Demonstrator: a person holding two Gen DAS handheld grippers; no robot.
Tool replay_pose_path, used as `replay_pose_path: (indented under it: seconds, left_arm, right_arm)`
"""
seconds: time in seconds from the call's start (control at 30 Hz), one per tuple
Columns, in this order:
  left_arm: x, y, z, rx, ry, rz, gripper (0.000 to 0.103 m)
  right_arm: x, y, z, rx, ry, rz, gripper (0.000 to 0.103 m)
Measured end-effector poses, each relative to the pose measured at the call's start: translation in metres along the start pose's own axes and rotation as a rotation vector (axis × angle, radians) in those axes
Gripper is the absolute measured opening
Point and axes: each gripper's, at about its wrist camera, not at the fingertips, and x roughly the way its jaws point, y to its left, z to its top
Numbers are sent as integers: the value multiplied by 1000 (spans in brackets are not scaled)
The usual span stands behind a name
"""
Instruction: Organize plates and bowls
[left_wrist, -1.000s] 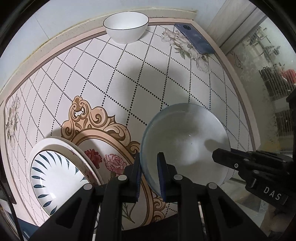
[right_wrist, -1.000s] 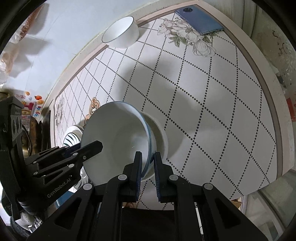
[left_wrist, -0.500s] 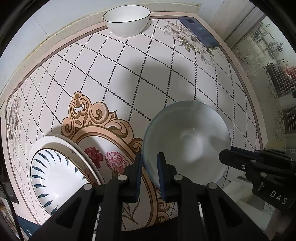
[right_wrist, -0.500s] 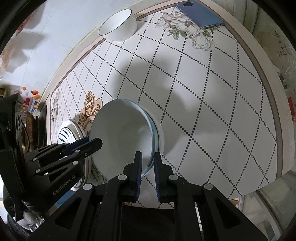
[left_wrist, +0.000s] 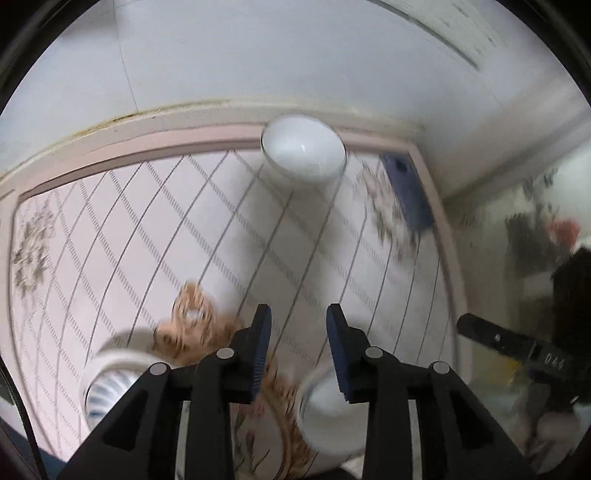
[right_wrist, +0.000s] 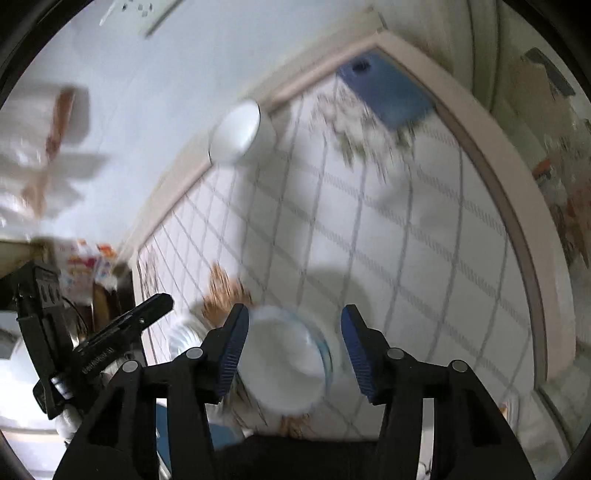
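- Left wrist view: patterned table (left_wrist: 155, 236), largest surface, hard and glossy; likely slick under glazed ware, so sliding a risk when nudged.
- Striped plate stack (left_wrist: 110, 380) at the near left of the table, blurred; judged heavy, stiff, brittle; best taken by the rim edge.
- Near bowl (right_wrist: 284, 362), pale with a bluish rim, resting on the table just below both tools; judged rigid, smooth, chip-prone; thin rim the natural pinch point, one pad inside and one outside.
- Far white bowl (left_wrist: 303, 153) at the back edge near the wall, well apart from the rest; same handling, rim grip advised.
- Blue phone (right_wrist: 388, 92) in the far corner, not part of the job.
- Right gripper (right_wrist: 295, 343): jaws opening, spread either side of the near bowl, pads not pressing.
- Left gripper (left_wrist: 299, 343): jaws opening, nothing pinched between.
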Motion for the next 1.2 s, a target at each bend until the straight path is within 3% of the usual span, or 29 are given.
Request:
replay_pose_path:
  seconds: [0.1,0.23,0.37,0.57,0.7,0.83,1.2]
  left_arm:
    - [19,11,39,-56,-9,9,28]
    - [56,26,86,-132,52,-14,28]
    - [83,34,110,-172,99,-13,28]
    - [119,38,137,-194,158,-18,28]
    - [137,39,148,-201,173,-15,28]
    - [142,36,151,-173,158,36,20]
    - [143,22,147,-111,136,81,17]
  right_arm:
    - [7,13,39,9,-44,43,55]
    - [24,39,93,-40,-69,67,55]
    - [53,64,149,-107,-62,33,55]
    - [109,72,206,-98,11,17,54]
    - [142,68,228,-62,61,-2,47]
    - [168,60,241,-58,96,-48,15]
    - [180,59,227,-112,86,-90,12]
